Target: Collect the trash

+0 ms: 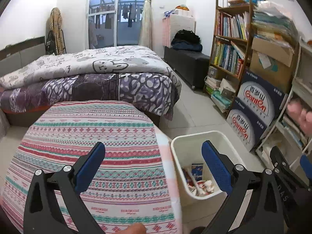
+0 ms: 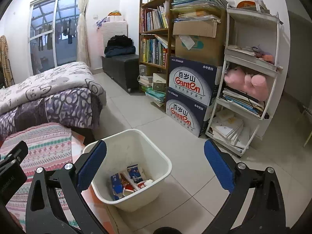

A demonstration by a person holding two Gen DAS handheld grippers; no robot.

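Note:
A white plastic bin [image 2: 156, 156] stands on the tiled floor beside a table with a striped patterned cloth [image 1: 93, 136]. The bin [image 1: 179, 150] holds several crumpled cartons and wrappers [image 2: 130, 181], also visible in the left wrist view [image 1: 197, 183]. My left gripper [image 1: 154, 167] is open and empty, hovering over the table's right edge and the bin. My right gripper [image 2: 156, 167] is open and empty, above the bin. No trash shows on the cloth.
A bed with purple and grey quilts [image 1: 87, 78] stands behind the table. A bookshelf [image 2: 154, 39], stacked Ganten boxes [image 2: 189, 97] and a white rack [image 2: 251, 81] line the right wall. A black bench [image 2: 120, 68] stands by the window.

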